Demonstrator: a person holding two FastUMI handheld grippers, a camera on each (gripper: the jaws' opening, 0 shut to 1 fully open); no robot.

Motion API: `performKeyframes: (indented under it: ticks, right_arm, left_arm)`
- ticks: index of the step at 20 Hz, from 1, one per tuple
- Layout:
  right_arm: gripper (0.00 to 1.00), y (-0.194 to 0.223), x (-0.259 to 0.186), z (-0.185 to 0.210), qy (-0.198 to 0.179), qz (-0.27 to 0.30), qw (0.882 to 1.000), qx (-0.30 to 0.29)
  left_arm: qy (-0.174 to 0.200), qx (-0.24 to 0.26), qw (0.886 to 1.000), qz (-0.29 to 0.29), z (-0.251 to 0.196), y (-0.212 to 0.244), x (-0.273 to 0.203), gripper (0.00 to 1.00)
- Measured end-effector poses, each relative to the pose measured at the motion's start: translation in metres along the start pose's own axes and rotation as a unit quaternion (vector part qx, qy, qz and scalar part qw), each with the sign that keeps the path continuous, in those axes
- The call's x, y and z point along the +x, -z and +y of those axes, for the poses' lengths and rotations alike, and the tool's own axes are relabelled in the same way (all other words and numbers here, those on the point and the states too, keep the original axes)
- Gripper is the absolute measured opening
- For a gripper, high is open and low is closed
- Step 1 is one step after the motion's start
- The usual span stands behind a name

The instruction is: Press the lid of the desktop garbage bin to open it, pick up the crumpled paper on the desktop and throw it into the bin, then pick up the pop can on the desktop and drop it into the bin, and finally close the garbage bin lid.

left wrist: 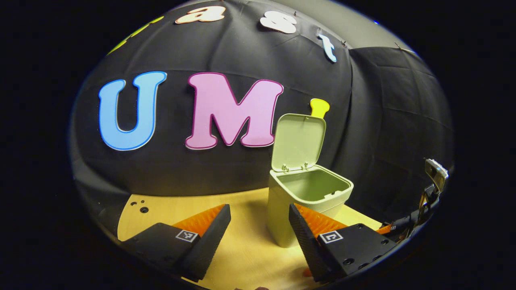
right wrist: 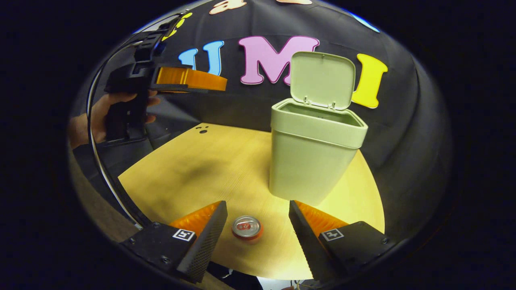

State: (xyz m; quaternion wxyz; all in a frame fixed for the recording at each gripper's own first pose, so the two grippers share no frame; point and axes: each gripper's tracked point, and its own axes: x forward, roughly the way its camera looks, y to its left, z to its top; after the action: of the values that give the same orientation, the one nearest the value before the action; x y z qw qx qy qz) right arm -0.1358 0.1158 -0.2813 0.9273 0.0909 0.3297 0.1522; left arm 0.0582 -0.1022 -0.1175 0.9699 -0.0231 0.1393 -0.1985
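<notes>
Pale green plastic bin [right wrist: 312, 161] lid up, mid light wooden table [right wrist: 209, 169] | red pop can [right wrist: 246, 228] upright between right gripper [right wrist: 258, 225] fingers, apart; left gripper [left wrist: 260, 227] fingers apart, empty

The bin's [right wrist: 312, 157] depths lie hidden behind its front wall in the right gripper view, the can [right wrist: 246, 228] shows little beyond its top, and the far tool [right wrist: 189, 78] is seen edge-on, so its gap cannot be judged there.

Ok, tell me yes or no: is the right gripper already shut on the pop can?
No. In the right gripper view the right gripper stands open, the pop can upright on the table between its fingers, untouched.
</notes>
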Motion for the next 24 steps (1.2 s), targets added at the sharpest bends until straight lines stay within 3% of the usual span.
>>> performKeyframes:
  ticks: [15, 24]
  right_arm:
    - [0.98, 0.08, 0.048, 0.009, -0.021, 0.146, 0.989, -0.02]
    - [0.97, 0.101, 0.058, 0.006, -0.024, 0.19, 0.981, -0.036]
  left_arm:
    - [-0.079, -0.053, 0.994, 0.055, 0.041, 0.066, -0.075, 0.94]
    - [-0.111, -0.069, 0.989, 0.071, 0.057, 0.079, -0.09, 0.94]
